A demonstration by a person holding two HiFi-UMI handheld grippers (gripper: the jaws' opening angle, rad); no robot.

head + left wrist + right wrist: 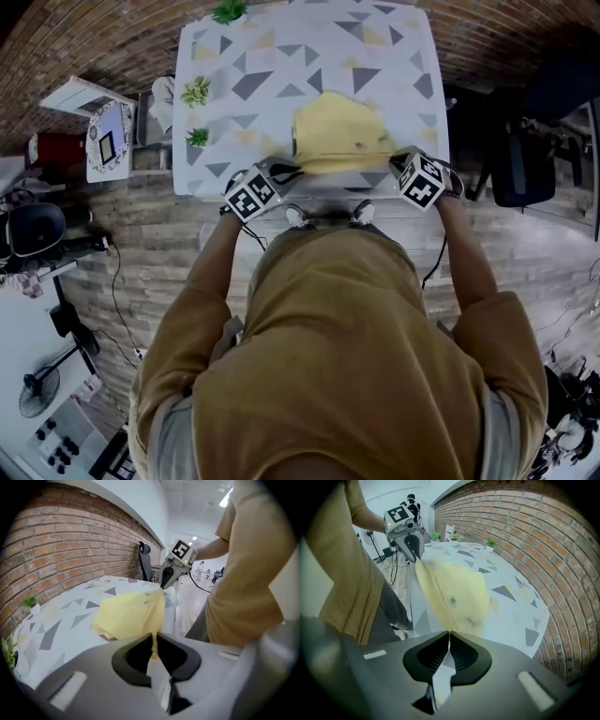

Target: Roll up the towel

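Note:
A yellow towel [337, 131] lies on the patterned table [272, 66], its near edge lifted off the top. My left gripper [281, 172] is shut on the towel's near left corner; in the left gripper view the yellow cloth [136, 613] runs down into the closed jaws of that gripper [153, 654]. My right gripper [401, 161] is shut on the near right corner. In the right gripper view the towel [459, 595] stretches from that gripper's [449, 634] closed jaws across to the left gripper [414, 545]. The right gripper [168, 573] shows in the left gripper view holding the far corner.
Small potted plants [196, 92] stand along the table's left edge and another [228, 11] at its far corner. A brick wall [534, 536] runs behind the table. A dark office chair [525, 159] stands to the right, a side table [108, 141] to the left.

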